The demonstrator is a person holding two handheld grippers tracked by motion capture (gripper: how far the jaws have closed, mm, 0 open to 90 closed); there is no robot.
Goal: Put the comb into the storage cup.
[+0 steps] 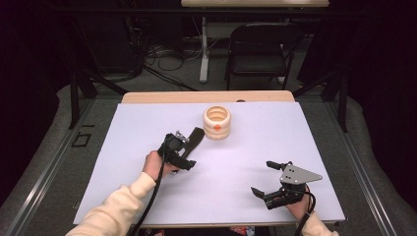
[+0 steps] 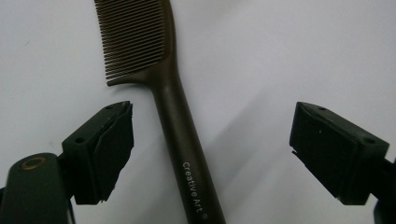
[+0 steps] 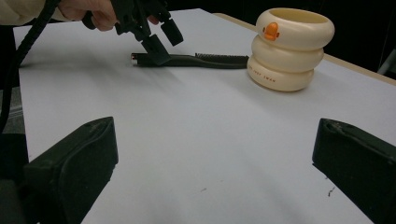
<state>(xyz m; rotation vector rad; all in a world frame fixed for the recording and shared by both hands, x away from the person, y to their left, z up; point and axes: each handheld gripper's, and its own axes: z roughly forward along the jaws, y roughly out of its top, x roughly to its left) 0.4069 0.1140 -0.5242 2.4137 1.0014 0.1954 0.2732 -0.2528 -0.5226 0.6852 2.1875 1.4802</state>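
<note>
two released claws, left claw above comb, white table sheet (wood edge), dark room, folding chair

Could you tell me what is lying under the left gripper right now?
A dark brown comb lies flat on the white table beneath the open left gripper, its handle between the jaws, untouched. Its teeth point away; the handle's end is out of sight.

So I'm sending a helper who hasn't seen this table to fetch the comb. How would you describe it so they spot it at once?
Start at the white table top and find the cream ringed holder near its far middle. Just left of it lies the comb, flat, with the open left gripper over its handle. It is the dark brown, long-handled one, printed "Creative Art" on the handle.
</note>
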